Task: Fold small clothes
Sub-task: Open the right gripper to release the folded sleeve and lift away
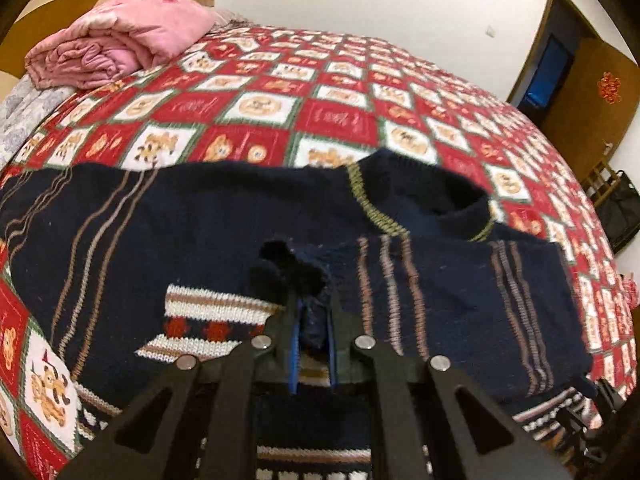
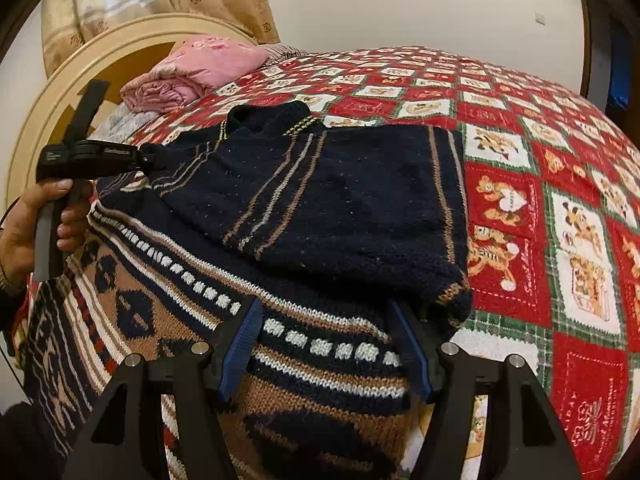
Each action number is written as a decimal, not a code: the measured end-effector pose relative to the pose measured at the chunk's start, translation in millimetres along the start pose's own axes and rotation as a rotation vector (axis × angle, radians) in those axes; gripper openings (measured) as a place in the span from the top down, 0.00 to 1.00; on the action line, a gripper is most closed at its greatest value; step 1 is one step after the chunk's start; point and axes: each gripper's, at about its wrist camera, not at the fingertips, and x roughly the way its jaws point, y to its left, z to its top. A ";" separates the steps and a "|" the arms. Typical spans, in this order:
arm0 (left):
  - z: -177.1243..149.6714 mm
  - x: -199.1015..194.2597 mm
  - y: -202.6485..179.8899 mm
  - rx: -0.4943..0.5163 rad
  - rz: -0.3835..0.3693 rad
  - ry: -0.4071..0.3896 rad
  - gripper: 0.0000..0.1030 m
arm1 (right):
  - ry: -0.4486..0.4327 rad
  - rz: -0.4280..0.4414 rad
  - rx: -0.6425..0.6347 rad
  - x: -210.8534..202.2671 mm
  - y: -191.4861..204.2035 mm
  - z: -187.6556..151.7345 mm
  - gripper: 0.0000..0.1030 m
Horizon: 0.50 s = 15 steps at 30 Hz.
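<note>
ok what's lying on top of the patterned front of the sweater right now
A navy striped sleeve is folded across the sweater's patterned front, its cuff near the open right gripper. The left gripper pinches the other cuff. The chest under the sleeve is hidden.

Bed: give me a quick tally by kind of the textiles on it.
Navy patterned knit sweater: 1
Pink folded quilt: 1
Red checked bear-print bedspread: 1
Grey patterned fabric under the quilt: 1
Total: 4
</note>
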 end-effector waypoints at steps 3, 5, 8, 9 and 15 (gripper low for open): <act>-3.8 3.5 3.7 -0.001 0.004 0.004 0.89 | -0.042 0.002 -0.004 -11.2 0.6 1.6 0.37; -6.7 1.1 4.4 0.011 0.001 0.001 0.86 | -0.128 0.022 -0.019 -31.1 5.9 8.3 0.37; -12.8 -2.3 2.1 0.060 0.019 -0.016 0.84 | -0.240 -0.011 -0.042 -46.4 16.3 19.4 0.36; -15.8 -1.3 -0.4 0.088 0.035 -0.021 0.83 | -0.230 -0.050 -0.051 -41.3 17.2 22.5 0.36; -15.1 1.7 -0.8 0.094 0.055 -0.024 0.83 | -0.011 -0.086 0.065 6.6 -9.1 16.0 0.36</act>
